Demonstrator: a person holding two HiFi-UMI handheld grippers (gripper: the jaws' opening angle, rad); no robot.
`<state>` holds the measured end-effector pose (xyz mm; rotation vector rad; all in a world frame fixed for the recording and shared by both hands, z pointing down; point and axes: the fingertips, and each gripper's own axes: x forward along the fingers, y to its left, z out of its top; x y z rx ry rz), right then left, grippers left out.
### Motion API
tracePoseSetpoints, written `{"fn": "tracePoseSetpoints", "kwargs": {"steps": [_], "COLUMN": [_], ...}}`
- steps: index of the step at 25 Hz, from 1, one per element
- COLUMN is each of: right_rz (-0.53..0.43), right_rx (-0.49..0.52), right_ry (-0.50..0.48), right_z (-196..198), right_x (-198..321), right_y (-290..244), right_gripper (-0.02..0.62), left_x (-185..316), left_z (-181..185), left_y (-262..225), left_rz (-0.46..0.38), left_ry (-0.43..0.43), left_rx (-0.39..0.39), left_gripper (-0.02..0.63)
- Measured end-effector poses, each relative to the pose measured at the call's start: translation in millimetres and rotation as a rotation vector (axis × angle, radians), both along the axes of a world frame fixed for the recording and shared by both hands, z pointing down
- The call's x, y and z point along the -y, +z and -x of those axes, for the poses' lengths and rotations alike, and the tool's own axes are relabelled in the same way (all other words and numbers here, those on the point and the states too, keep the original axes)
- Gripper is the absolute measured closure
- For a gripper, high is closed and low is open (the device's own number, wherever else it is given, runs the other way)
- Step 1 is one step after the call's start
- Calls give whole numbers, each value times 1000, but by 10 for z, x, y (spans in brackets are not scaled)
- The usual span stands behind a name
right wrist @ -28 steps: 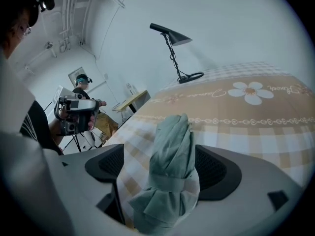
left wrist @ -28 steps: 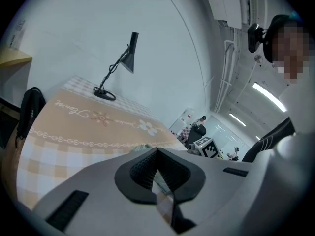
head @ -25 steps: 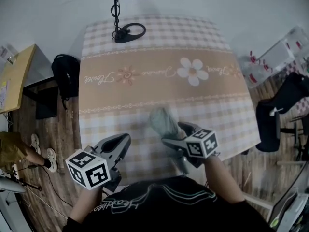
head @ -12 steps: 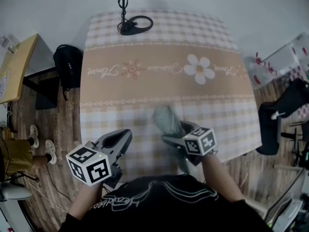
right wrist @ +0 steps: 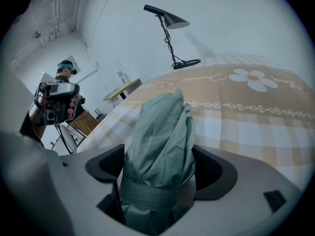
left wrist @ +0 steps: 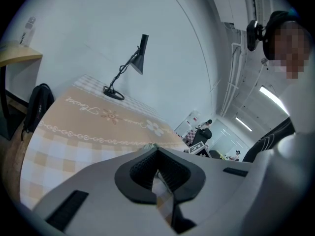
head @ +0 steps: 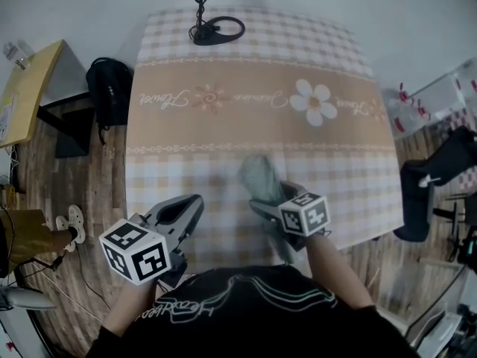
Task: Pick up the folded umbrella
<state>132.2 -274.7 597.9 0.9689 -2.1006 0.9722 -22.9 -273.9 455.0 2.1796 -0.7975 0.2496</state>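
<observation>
Since the right claw (right wrist: 158, 181) is clamped round the folded umbrella (right wrist: 162, 132) at its strap (right wrist: 147, 193), probably the firmest spot, the bundle sticks out over the near edge of the bench (head: 223, 125); left claw (left wrist: 156, 163) is pinched shut on nothing, just parked alongside.

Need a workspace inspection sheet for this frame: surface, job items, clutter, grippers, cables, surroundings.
Surface: table under a checked, flower-print cloth.
Job's things: grey-green folded umbrella, strapped, held in the right gripper.
Clutter: black desk lamp at the far edge.
Grippers: left gripper shut, empty; right gripper shut on the folded umbrella.
Cables: cord wound round the lamp's stem.
Surroundings: black backpack and wooden desk on the left; wood floor.
</observation>
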Motion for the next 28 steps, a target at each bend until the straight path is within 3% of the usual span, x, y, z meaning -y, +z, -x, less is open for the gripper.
{"fn": "tracePoseSetpoints", "kwargs": {"steps": [8, 19, 28], "right_rz": [-11, -31, -30], "right_rx": [-206, -253, -229], "right_ry": [-63, -56, -44], "right_z": [11, -2, 1], "right_x": [-44, -25, -34], "right_y": [105, 119, 123], "right_gripper": [170, 242, 250], "left_x": [-97, -188, -232], "left_z": [12, 92, 211], "left_y": [83, 195, 215], "left_rz": [20, 51, 60], "left_ry": [0, -12, -56], "left_rx": [7, 20, 28], "left_gripper": [609, 609, 609]}}
